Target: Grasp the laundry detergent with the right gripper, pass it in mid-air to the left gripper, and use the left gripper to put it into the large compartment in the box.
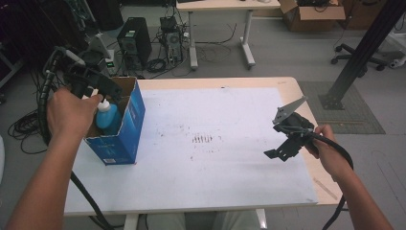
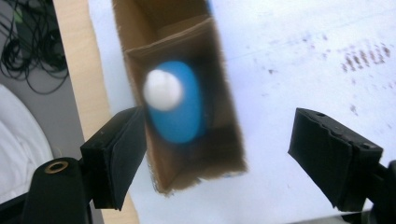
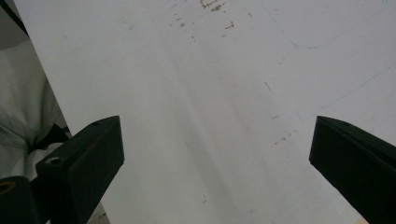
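A blue bottle with a white cap stands inside an open blue cardboard box at the table's left side. My left gripper hovers above the box's open top, pointing down, jaws open and clear of the bottle. In the left gripper view the bottle lies below, between the spread jaws, inside the box. My right gripper is held over the table's right side, open, with nothing between its jaws. In the right gripper view only the white sheet lies under the jaws.
A white sheet with small brown marks covers the wooden table. Beyond the far edge the floor holds computer towers, cables, another table and a cardboard box. A black post stands at the right.
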Demonstrator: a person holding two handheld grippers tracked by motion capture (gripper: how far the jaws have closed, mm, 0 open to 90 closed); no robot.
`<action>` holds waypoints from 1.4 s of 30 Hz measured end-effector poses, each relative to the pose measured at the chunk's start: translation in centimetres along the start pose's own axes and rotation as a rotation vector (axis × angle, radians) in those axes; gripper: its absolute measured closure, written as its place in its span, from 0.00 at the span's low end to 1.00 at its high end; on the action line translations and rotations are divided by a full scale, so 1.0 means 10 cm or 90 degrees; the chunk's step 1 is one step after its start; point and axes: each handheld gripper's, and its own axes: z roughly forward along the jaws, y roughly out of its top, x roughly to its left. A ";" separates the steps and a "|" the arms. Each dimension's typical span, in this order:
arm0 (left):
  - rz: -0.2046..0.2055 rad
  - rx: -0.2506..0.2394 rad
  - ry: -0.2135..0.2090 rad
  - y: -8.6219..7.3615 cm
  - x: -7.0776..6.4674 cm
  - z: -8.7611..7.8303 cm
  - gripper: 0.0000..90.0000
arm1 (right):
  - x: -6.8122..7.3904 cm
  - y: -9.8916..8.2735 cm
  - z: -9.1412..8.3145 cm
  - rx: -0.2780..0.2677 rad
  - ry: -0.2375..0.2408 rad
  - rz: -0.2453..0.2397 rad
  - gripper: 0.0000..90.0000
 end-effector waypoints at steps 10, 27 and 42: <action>0.075 -0.029 -0.024 -0.05 -0.42 -0.29 0.16 | 0.04 -0.02 -0.12 -0.007 -0.009 0.002 0.03; 0.205 -0.033 -0.078 0.04 -1.14 -0.37 0.05 | 0.02 -0.04 -0.12 -0.004 -0.008 0.012 0.03; 0.278 -0.038 -0.122 0.19 -1.50 -0.15 0.05 | -0.01 0.01 -0.08 0.006 -0.005 0.019 0.03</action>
